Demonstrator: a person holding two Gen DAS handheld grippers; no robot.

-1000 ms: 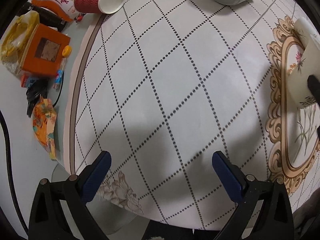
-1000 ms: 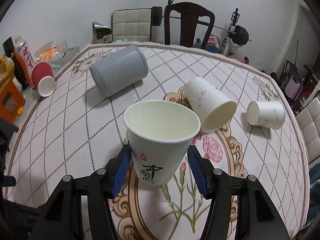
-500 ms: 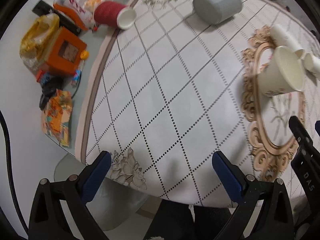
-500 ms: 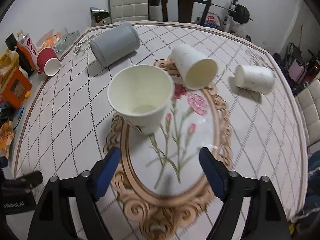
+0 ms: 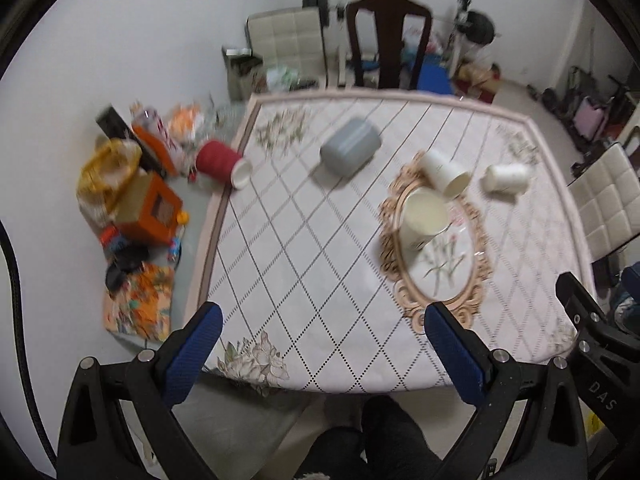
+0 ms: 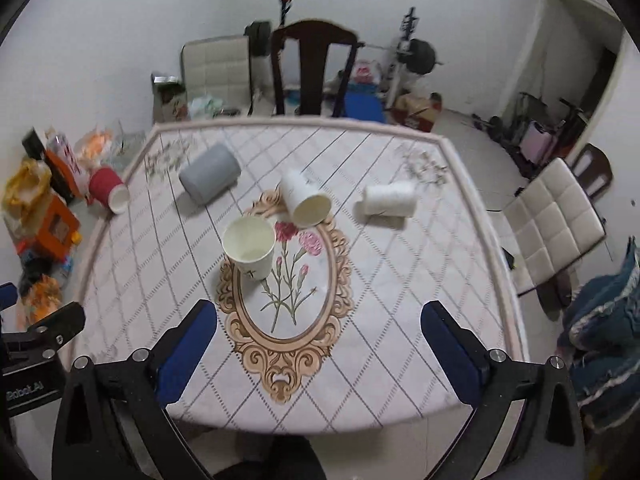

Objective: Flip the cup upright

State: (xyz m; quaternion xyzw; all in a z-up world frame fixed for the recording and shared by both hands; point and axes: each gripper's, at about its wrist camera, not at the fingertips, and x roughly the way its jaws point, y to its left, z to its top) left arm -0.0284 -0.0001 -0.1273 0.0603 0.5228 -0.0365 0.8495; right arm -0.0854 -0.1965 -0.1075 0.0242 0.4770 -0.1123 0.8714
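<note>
— Where is the cup you're working on?

— The white paper cup stands upright, mouth up, on the left edge of the oval flower medallion printed on the tablecloth. I see it in the left wrist view too, on the same oval's border.

— What are your tongs doing?

— My right gripper hangs over the near edge of the table, on my side of the medallion, its blue pads spread wide with nothing between them. My left gripper is likewise wide and empty, off to the left of the medallion near the table's front edge. Neither touches the cup.

— What else lies around that medallion?

— A second white cup lies on its side at the medallion's far end, mouth toward me. To the right of that, well apart, a third white cup lies on its side. Beyond the medallion to the left, a grey cup lies tipped over, and further left a red cup lies at the cloth's edge.
</note>
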